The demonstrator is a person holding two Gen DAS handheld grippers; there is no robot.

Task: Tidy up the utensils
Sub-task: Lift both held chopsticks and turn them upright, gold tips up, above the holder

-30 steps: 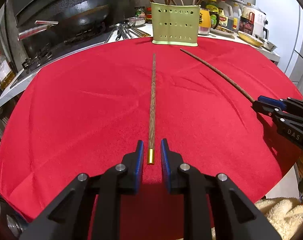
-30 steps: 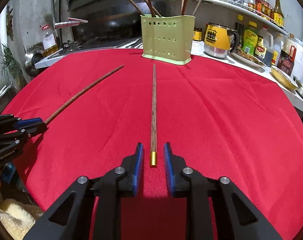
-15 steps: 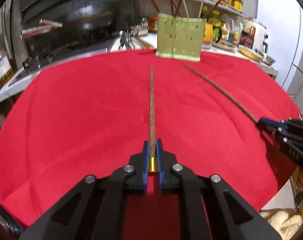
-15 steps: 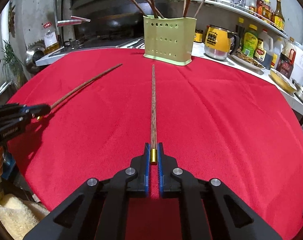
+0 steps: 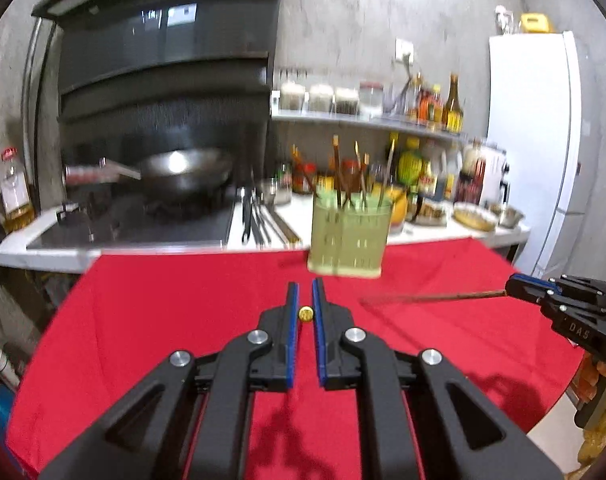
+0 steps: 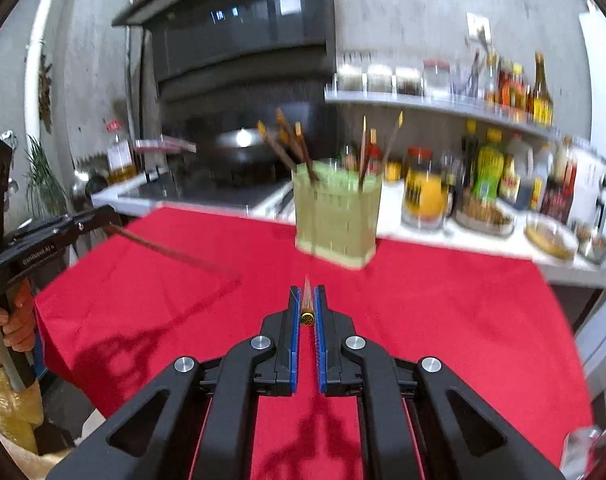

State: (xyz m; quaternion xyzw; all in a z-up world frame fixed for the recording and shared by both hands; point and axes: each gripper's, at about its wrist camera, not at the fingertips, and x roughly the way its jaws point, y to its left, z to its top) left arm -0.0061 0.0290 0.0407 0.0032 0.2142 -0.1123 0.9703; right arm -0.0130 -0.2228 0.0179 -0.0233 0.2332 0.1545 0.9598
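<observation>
My left gripper [image 5: 305, 289] is shut on the gold-capped end of a dark wooden chopstick [image 5: 305, 314], which points away toward the holder. My right gripper [image 6: 307, 293] is shut on a second chopstick [image 6: 307, 308] by its gold cap. Both chopsticks are lifted off the red cloth [image 5: 175, 320]. The left wrist view has the right gripper [image 5: 513, 285] at the right edge, its chopstick [image 5: 431, 298] sticking out leftward. In the right wrist view the left gripper [image 6: 103, 216] and its chopstick [image 6: 175, 252] hang at the left. A pale green perforated holder [image 5: 349, 240] [image 6: 335, 220] with several chopsticks stands at the cloth's far edge.
Behind the holder runs a white counter [image 5: 295, 220] with a wok [image 5: 183, 168] on a stove, a yellow mug [image 6: 425, 196], bottles, jars and bowls [image 6: 551, 236]. A shelf of jars [image 5: 343, 100] hangs above. A white fridge [image 5: 531, 140] stands at the right. A hand [image 6: 7, 320] grips the left tool.
Both grippers shut on the gold ends of the chopsticks lying on the cloth, then rose and lifted them. The views now sit higher and look more level at the holder.
</observation>
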